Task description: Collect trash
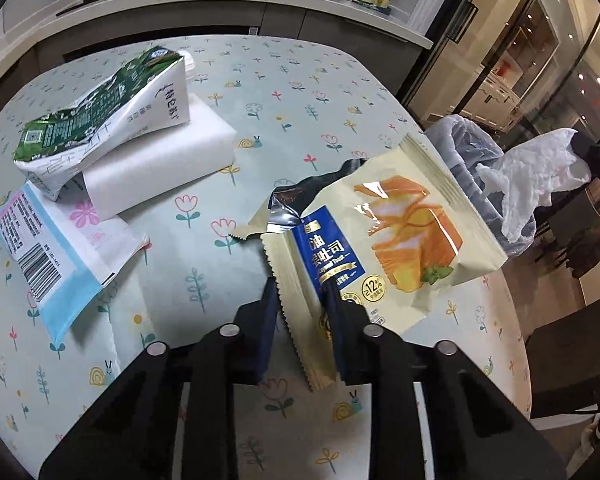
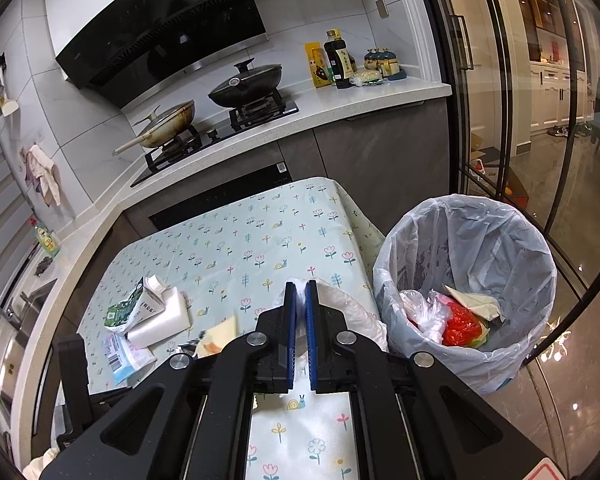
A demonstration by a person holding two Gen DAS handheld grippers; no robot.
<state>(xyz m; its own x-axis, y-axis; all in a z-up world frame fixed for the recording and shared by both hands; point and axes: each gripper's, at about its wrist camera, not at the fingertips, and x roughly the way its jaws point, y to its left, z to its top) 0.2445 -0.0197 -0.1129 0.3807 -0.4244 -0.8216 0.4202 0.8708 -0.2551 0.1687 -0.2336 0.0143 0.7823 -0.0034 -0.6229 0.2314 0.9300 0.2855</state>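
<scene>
Left wrist view: the left gripper (image 1: 300, 284) is closed on a toast wrapper (image 1: 380, 240), held above the table (image 1: 300, 92); a crushed carton (image 1: 108, 120) is propped on a white pack (image 1: 160, 160).
Right wrist view: the right gripper (image 2: 301, 292) is clamped on a white tissue (image 2: 352, 312), just beside the lined bin (image 2: 468, 280), where trash is seen.

Toast wrapper (image 1: 384, 236): glossy plastic film (silver foil lining); bin liner (image 2: 472, 248): thin translucent plastic; tablecloth (image 1: 292, 92): smooth, printed.
</scene>
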